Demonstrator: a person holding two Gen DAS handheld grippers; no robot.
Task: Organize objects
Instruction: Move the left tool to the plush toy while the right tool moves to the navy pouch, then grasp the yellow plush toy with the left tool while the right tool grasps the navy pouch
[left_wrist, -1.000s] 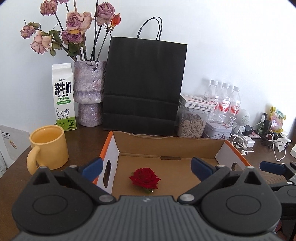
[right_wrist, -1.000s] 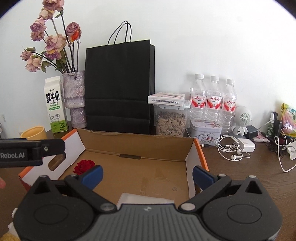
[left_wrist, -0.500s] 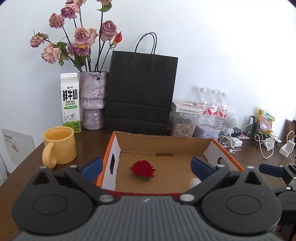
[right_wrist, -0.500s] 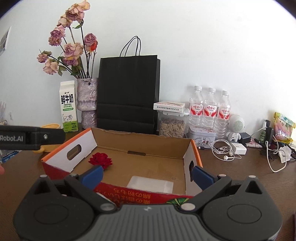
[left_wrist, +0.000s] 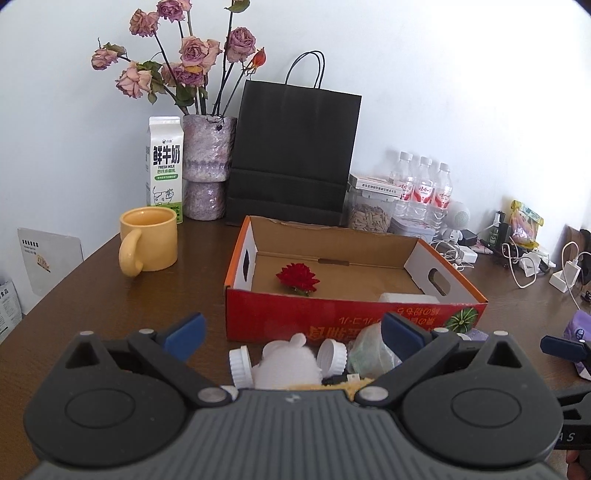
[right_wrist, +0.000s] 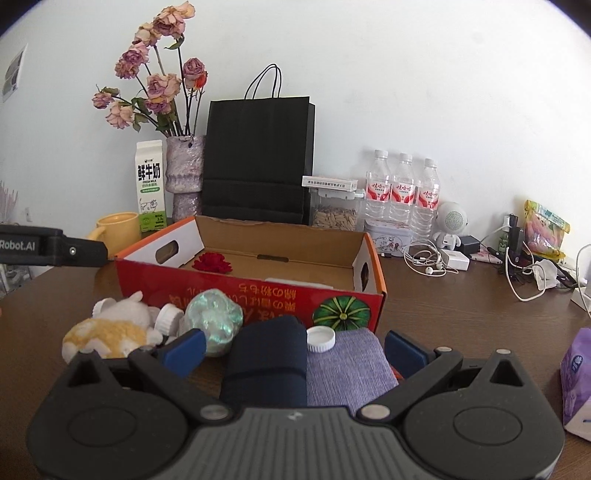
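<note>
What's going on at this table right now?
A person holds two handheld grippers, both open and empty, back from a red cardboard box. The left gripper faces a white plush toy and bottle caps; the right gripper hovers over a folded navy cloth and a purple cloth. Inside the box lie a red rose and a white packet. The rest waits outside on the table.

Bright, even daylight, glare whitening the wall (left_wrist: 461, 74) at right, fisheye bending and darkening the corners.
</note>
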